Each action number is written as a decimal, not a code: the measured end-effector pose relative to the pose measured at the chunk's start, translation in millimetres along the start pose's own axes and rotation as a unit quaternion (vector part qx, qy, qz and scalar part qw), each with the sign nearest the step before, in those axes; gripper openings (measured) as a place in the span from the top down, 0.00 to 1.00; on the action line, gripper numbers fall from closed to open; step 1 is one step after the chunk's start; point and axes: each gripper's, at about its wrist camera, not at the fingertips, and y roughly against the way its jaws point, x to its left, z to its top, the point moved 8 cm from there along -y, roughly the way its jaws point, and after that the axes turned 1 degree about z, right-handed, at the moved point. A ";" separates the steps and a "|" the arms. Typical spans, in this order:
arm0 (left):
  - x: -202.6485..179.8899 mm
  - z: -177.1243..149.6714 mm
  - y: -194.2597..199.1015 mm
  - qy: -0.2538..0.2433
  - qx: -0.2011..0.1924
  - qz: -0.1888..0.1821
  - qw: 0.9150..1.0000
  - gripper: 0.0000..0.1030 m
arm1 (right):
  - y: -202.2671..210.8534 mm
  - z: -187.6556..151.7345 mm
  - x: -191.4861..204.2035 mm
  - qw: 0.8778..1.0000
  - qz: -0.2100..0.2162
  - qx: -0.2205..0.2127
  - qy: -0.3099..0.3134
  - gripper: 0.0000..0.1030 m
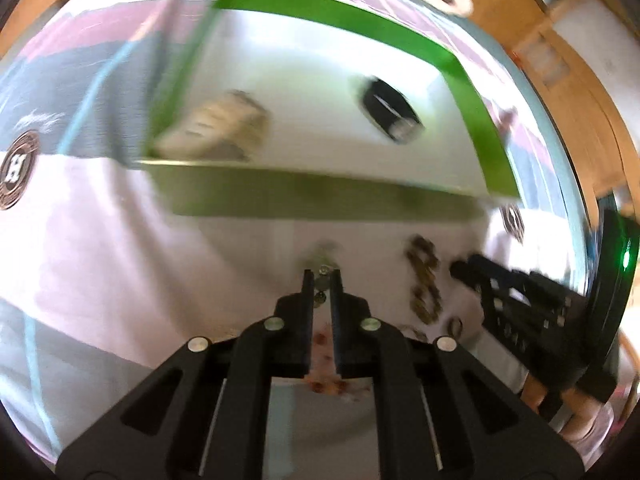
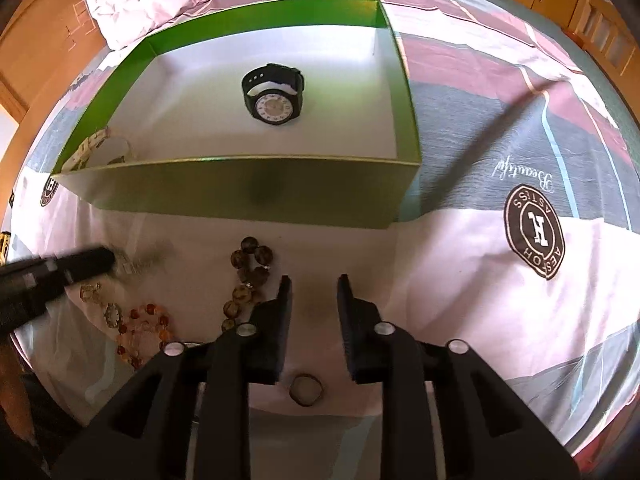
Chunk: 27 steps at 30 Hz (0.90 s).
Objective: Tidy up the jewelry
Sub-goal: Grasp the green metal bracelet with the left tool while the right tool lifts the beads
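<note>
- Left gripper (image 1: 322, 276), lower centre of its view, clenched on a small metallic trinket (image 1: 322, 269), apparently for lifting
- Right gripper (image 2: 313, 283) released, holding nothing, above a ring (image 2: 306, 389) on the bed
- Green box (image 2: 256, 196) upper centre, already holding a watch (image 2: 273, 94), a pale bracelet (image 2: 86, 148); brown beads (image 2: 248, 276) outside it

Bedspread (image 2: 500, 300) — green box (image 2: 240, 196), bead bracelets (image 2: 248, 280), ring (image 2: 306, 390)

Striped pink, grey and white bedsheet (image 2: 500, 128): one round dark-brown emblem (image 2: 534, 234) bears a large white "H" with ring lettering, partly legible as "AES" and "OH". White cursive word "Beautiful" (image 2: 522, 178) stands just above it. Round watch dial (image 2: 273, 107): numerals too small to read.
</note>
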 end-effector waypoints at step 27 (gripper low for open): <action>24.7 18.8 -28.3 0.001 -0.005 0.108 0.994 0.40 | -21.8 -5.6 44.7 0.996 -0.009 -0.010 0.084 0.49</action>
